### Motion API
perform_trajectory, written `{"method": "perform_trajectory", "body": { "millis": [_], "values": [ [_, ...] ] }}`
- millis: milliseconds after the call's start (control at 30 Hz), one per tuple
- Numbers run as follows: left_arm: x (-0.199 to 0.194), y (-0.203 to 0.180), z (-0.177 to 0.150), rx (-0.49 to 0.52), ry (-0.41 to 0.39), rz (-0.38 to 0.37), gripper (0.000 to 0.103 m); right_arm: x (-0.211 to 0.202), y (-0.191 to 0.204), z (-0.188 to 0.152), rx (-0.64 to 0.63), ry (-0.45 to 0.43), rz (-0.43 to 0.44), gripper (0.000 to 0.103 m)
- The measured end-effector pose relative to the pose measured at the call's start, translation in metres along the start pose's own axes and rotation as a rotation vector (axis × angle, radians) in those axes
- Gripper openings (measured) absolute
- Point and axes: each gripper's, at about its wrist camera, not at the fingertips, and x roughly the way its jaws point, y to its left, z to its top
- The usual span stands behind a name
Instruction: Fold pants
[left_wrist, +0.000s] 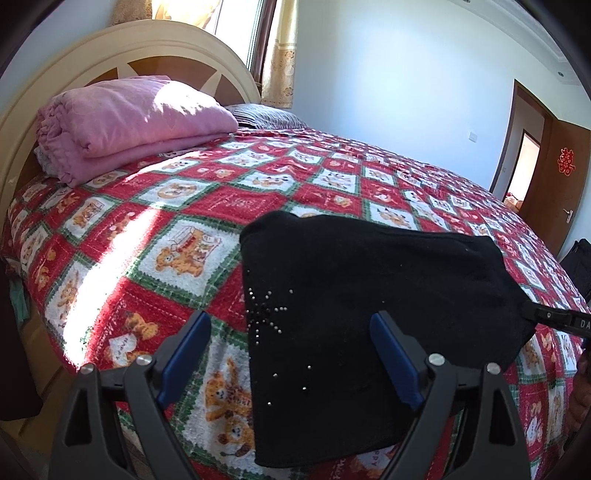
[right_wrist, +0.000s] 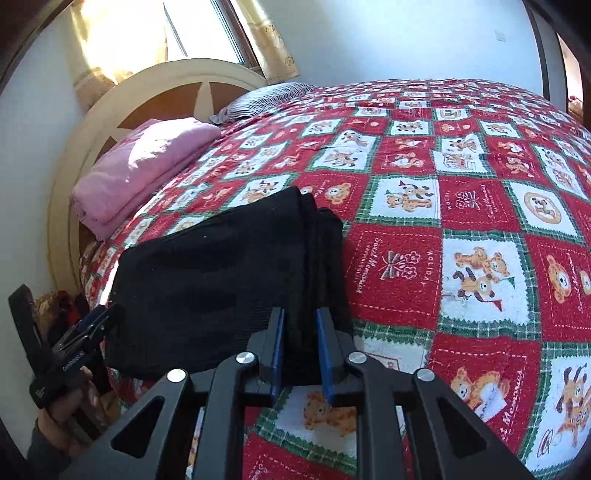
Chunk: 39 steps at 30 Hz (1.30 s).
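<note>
Black pants (left_wrist: 369, 295), folded into a thick pad with small rhinestones near one edge, lie on the red checked bear-print bedspread (left_wrist: 177, 206). My left gripper (left_wrist: 291, 326) hangs open just above the pants' near left part, one blue pad over the bedspread, the other over the cloth. It holds nothing. In the right wrist view the pants (right_wrist: 221, 280) show stacked layers along their right edge. My right gripper (right_wrist: 301, 332) is shut on that near right corner, with black cloth between its blue pads. The right gripper (left_wrist: 528, 312) also shows at the pants' right corner, and the left gripper (right_wrist: 96, 321) at the left edge.
A folded pink blanket (left_wrist: 129, 118) lies by the cream headboard (left_wrist: 122, 48), with a striped pillow (left_wrist: 266, 112) beside it. A curtained window (left_wrist: 258, 37) is behind, and a brown door (left_wrist: 557, 177) stands at the right. A person's hand (right_wrist: 70, 410) holds the left gripper.
</note>
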Motion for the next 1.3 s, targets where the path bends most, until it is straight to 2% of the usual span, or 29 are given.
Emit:
{"method": "perform_trajectory", "body": {
  "millis": [167,367,467,500,533,800,900,1033,1100,1300],
  "values": [
    [0.003,-0.002,-0.002,0.017,0.004,-0.003,0.099,-0.007,-0.008,-0.007,-0.023,-0.007,-0.063,0.014],
    [0.005,-0.002,-0.005,0.019,0.017,-0.003,0.1,0.001,-0.019,-0.003,0.004,-0.007,-0.044,0.016],
    [-0.004,-0.005,-0.001,0.034,0.004,0.013,0.1,-0.005,-0.03,-0.003,0.063,-0.009,0.002,0.028],
    [-0.007,-0.007,0.0,0.037,-0.002,0.016,0.1,-0.009,-0.034,-0.004,0.087,-0.012,0.003,0.037],
    [-0.011,-0.009,0.002,0.041,-0.01,0.021,0.1,-0.011,-0.035,-0.004,0.095,-0.017,0.0,0.039],
    [-0.038,-0.033,0.01,0.097,-0.059,0.013,0.1,-0.051,-0.023,-0.006,0.004,-0.055,-0.097,0.045],
    [-0.05,-0.038,0.016,0.105,-0.09,0.015,0.1,-0.077,-0.012,-0.008,-0.047,-0.096,-0.123,0.046],
    [-0.065,-0.045,0.023,0.097,-0.136,0.012,0.102,-0.114,0.009,-0.015,-0.118,-0.192,-0.141,0.058],
    [-0.073,-0.049,0.025,0.105,-0.156,0.005,0.102,-0.129,0.02,-0.017,-0.137,-0.248,-0.149,0.06],
    [-0.085,-0.055,0.031,0.123,-0.199,0.0,0.102,-0.146,0.039,-0.017,-0.182,-0.309,-0.152,0.06]
  ]
}}
